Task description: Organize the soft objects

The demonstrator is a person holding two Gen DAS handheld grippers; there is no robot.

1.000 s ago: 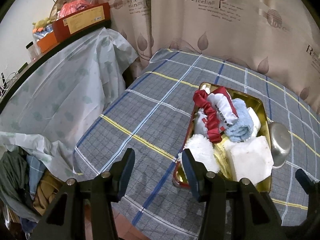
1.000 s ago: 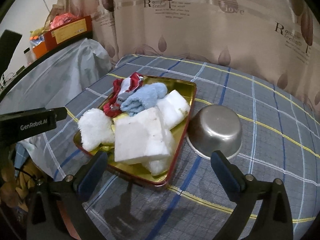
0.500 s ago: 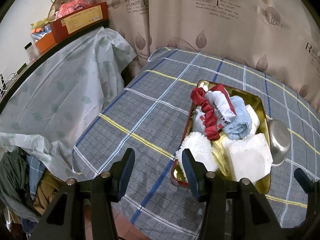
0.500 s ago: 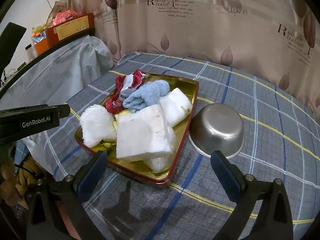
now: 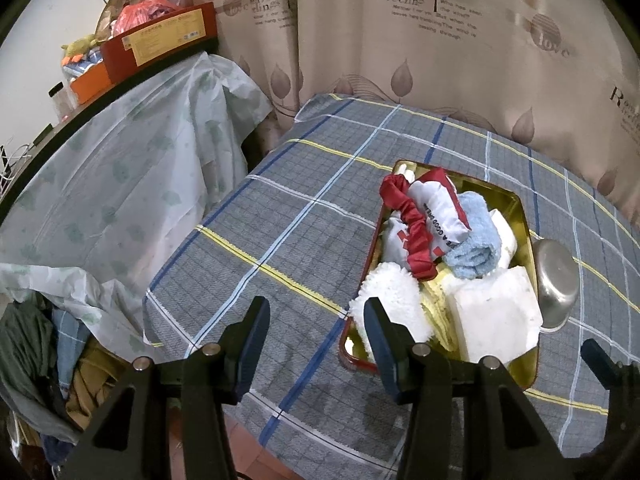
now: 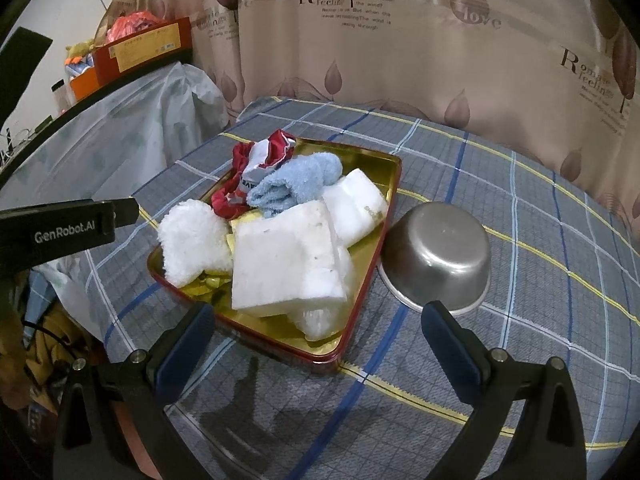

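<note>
Fluffy white, blue and red soft objects [image 6: 280, 216] lie heaped in the gold tray [image 6: 394, 168] beside a steel bowl [image 6: 438, 254]. Both the left gripper [image 5: 316, 330] and right gripper [image 6: 316, 338] hover released, empty. Probably finished; otherwise, choose a piece.

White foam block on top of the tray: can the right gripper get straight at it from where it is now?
Probably yes. The right gripper stands open and empty, and the white foam block lies on top of the pile in the tray, at its near end, nothing covering it. The steel bowl sits off to the side.
</note>
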